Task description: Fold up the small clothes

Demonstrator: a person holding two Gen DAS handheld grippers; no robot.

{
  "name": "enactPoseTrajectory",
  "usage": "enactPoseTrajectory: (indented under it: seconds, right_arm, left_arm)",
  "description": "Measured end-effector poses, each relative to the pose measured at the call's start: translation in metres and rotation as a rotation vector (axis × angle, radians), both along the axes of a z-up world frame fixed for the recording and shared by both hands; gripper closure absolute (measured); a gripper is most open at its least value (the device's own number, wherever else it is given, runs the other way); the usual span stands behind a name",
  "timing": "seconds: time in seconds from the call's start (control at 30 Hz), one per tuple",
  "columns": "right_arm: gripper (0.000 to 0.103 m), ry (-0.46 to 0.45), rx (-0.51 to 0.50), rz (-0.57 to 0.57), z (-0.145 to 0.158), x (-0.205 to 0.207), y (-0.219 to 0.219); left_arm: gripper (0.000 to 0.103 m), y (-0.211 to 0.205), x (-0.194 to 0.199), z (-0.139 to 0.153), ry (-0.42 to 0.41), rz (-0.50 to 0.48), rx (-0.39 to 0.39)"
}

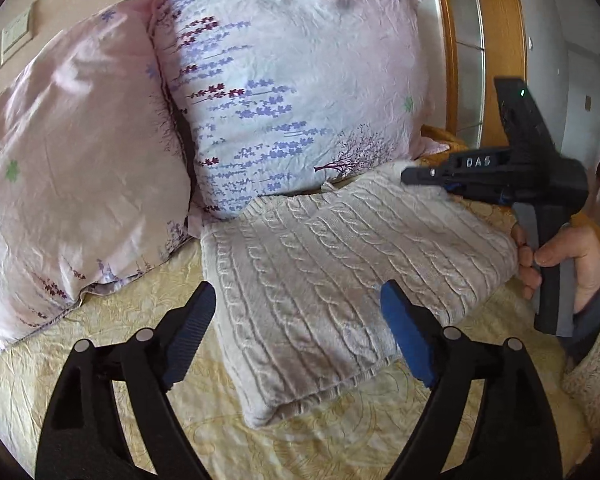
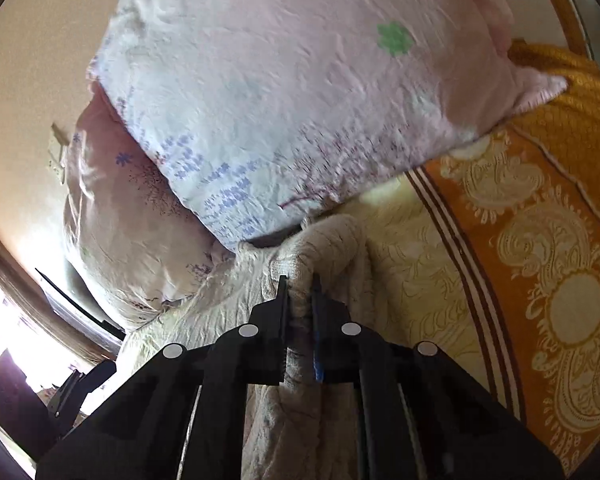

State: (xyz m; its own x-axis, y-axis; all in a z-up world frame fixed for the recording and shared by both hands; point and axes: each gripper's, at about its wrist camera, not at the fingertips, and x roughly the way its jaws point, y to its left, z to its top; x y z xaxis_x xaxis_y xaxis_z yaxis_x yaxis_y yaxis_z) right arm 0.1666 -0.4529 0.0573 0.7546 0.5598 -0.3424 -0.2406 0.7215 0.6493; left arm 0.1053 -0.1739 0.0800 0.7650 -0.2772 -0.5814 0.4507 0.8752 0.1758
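Fingers of the left gripper (image 1: 296, 334) gape over the near end of the sweater (image 1: 340, 264), which runs away across the bed (image 1: 320, 440) to its far corner, pinched by the right gripper (image 2: 299, 280) beside the pillow (image 1: 284, 80).

L cam high, near; R cam low, close; both share pillow (image 1: 296, 92).

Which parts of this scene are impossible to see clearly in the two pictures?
- Left wrist view: the right gripper tips are blurred against the cream knit sweater.
- Right wrist view: the sweater's pinched edge is hidden between the shut fingers.
- Both views: the sweater's far edge is hidden under the floral pillow.
- Left gripper: open, holds nothing.
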Motion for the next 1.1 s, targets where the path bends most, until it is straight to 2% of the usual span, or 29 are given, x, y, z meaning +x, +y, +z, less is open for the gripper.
enactPoseTrajectory:
  seconds: [0.07, 0.13, 0.17, 0.2, 0.3, 0.37, 0.4, 0.47, 0.5, 0.53, 0.6, 0.67, 0.7, 0.77, 0.9, 1.03, 1.1]
  right_arm:
    - [0.093, -0.060, -0.022, -0.022, 0.010, -0.008, -0.001]
    - [0.094, -0.057, -0.048, -0.066, 0.011, -0.008, -0.005]
    - [0.096, -0.037, -0.053, -0.091, 0.008, -0.006, -0.009]
    - [0.103, -0.006, -0.051, -0.114, 0.004, -0.003, -0.017]
    - [0.103, 0.130, -0.010, -0.098, -0.015, 0.011, -0.030]
    - [0.101, 0.177, 0.105, -0.049, -0.024, 0.015, -0.037]
    - [0.097, 0.176, 0.161, -0.028, -0.025, 0.015, -0.039]
    - [0.072, 0.151, 0.194, -0.002, -0.023, 0.013, -0.038]
    - [0.047, 0.141, 0.197, 0.006, -0.022, 0.012, -0.035]
    - [0.040, 0.138, 0.193, 0.020, -0.021, 0.012, -0.031]
    - [0.042, 0.142, 0.171, 0.052, -0.020, 0.016, -0.018]
    - [0.069, 0.166, 0.088, 0.082, -0.020, 0.019, -0.005]
    - [0.093, 0.175, 0.036, 0.079, -0.021, 0.020, 0.001]
    - [0.093, 0.142, 0.002, 0.052, -0.015, 0.014, 0.002]
    - [0.094, 0.066, 0.011, -0.017, -0.003, 0.006, -0.008]
    - [0.094, 0.146, -0.043, -0.058, -0.015, 0.016, -0.007]
    - [0.094, 0.202, -0.067, -0.042, -0.025, 0.022, -0.006]
  left_arm:
    - [0.016, -0.010, 0.004, -0.005, 0.020, -0.004, 0.011]
    - [0.016, -0.016, 0.009, -0.010, 0.040, -0.003, 0.001]
    - [0.015, -0.018, 0.011, -0.012, 0.053, 0.000, -0.005]
    - [0.015, -0.018, 0.014, -0.013, 0.066, 0.005, -0.012]
    - [0.015, -0.019, 0.022, -0.020, 0.111, 0.015, -0.030]
    - [0.015, -0.020, 0.021, -0.020, 0.107, 0.019, -0.027]
    - [0.015, -0.019, 0.019, -0.019, 0.099, 0.017, -0.025]
    - [0.015, -0.018, 0.016, -0.016, 0.088, 0.014, -0.024]
    - [0.015, -0.017, 0.015, -0.016, 0.088, 0.014, -0.022]
    - [0.014, -0.018, 0.014, -0.016, 0.091, 0.014, -0.019]
    - [0.014, -0.019, 0.015, -0.018, 0.094, 0.015, -0.014]
    - [0.013, -0.022, 0.015, -0.021, 0.094, 0.013, -0.010]
    - [0.013, -0.024, 0.014, -0.022, 0.100, 0.009, -0.015]
    - [0.013, -0.026, 0.016, -0.024, 0.126, -0.004, -0.038]
    - [0.013, -0.033, 0.016, -0.027, 0.168, -0.041, -0.089]
    - [0.013, -0.039, 0.020, -0.029, 0.181, -0.041, -0.101]
    - [0.013, -0.040, 0.021, -0.029, 0.184, -0.039, -0.108]
